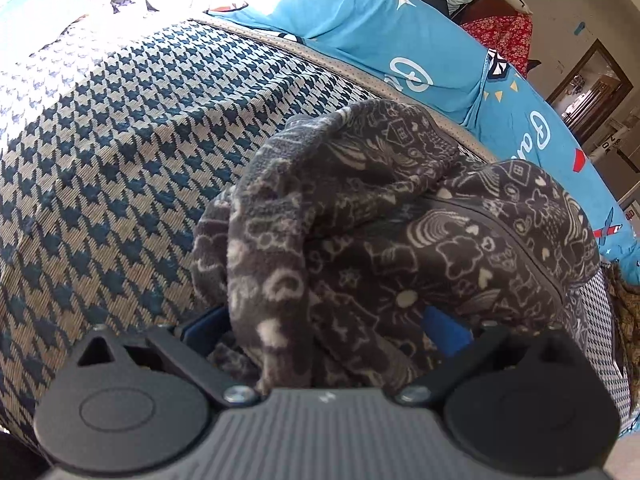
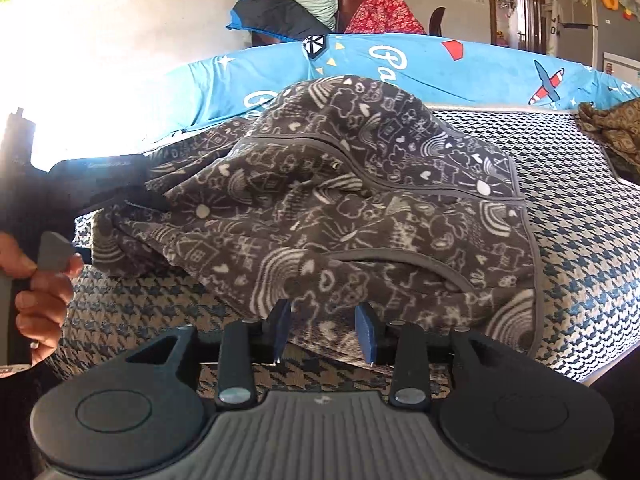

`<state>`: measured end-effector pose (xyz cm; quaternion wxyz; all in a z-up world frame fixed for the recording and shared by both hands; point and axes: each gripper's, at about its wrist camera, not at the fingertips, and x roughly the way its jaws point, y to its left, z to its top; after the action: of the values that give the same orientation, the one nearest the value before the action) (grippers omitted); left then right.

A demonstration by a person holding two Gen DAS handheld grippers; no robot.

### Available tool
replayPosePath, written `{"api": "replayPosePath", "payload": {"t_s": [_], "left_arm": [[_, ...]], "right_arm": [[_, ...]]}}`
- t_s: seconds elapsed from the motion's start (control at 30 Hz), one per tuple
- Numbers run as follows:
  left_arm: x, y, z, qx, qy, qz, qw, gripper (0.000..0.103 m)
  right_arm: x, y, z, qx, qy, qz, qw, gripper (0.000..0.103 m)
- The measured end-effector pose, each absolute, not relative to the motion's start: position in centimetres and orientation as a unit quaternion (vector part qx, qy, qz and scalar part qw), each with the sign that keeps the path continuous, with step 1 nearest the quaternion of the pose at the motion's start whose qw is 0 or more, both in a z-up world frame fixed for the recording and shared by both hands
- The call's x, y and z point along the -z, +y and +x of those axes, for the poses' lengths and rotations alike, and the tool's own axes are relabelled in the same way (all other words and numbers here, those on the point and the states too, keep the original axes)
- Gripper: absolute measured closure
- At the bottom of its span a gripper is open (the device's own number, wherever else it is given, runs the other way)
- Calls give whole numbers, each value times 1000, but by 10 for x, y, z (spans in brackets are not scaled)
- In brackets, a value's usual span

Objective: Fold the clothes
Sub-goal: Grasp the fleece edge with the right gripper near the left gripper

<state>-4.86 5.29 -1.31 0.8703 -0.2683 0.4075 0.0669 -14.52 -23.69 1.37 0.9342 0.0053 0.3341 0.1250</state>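
My R wrist cam gives me the whole room: houndstooth bed cover [image 2: 576, 240], blue printed sheet [image 2: 440, 68] behind it, pillows and a red floral cloth [image 2: 384, 10] at the far wall, a brown patterned cloth [image 2: 612, 128] at the far right. It also shows the left gripper [image 2: 132, 196] from outside, with the person's hand [image 2: 40, 292] on its grip at the left edge. L cam shows none of that; grey doodle-print fleece garment [image 1: 400, 232] fills most of its frame, cover to the left, blue sheet beyond.

Garment lies bunched in a heap on the cover, mid-bed, piping seams curving across the top. In the L view it blocks the fingers; only bits of blue pad [image 1: 444, 328] peek out, cloth bunched thick between them, so left is clamped on the garment.

Right gripper [image 2: 326, 332] sits at the heap's near edge, blue fingers [image 2: 282, 328] narrowly parted, fleece hem hanging between the tips w/o being pinched.
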Motion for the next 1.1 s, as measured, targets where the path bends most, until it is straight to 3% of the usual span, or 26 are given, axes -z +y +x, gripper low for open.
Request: {"api": "replayPosePath", "payload": {"t_s": [0.3,0.37,0.53,0.6,0.83,0.87,0.93,1.03,1.1], "left_arm": [[15,53,-27,-78,421,-250,869,2],[15,53,-24,-86,420,-241,871,9],[13,61,-23,-102,415,-235,873,37],[13,65,-23,-105,416,-236,872,41],[11,69,-18,-99,430,-220,870,45],[11,69,-17,-98,431,-220,869,46],[11,71,-15,-97,434,-220,868,47],[10,71,-13,-99,436,-217,868,49],[9,70,-11,-102,435,-213,869,51]], "right_arm": [[-10,-201,-128,-196,349,-28,916,48],[-7,-188,-126,-211,338,-60,915,45],[1,-155,-121,-248,309,-140,908,33],[4,-142,-119,-262,296,-171,902,24],[23,-124,-104,-263,306,-192,895,25],[24,-123,-103,-263,304,-188,896,26],[23,-122,-99,-264,300,-182,898,38],[23,-123,-91,-255,302,-163,904,61],[21,-125,-84,-243,309,-144,908,87]]}}
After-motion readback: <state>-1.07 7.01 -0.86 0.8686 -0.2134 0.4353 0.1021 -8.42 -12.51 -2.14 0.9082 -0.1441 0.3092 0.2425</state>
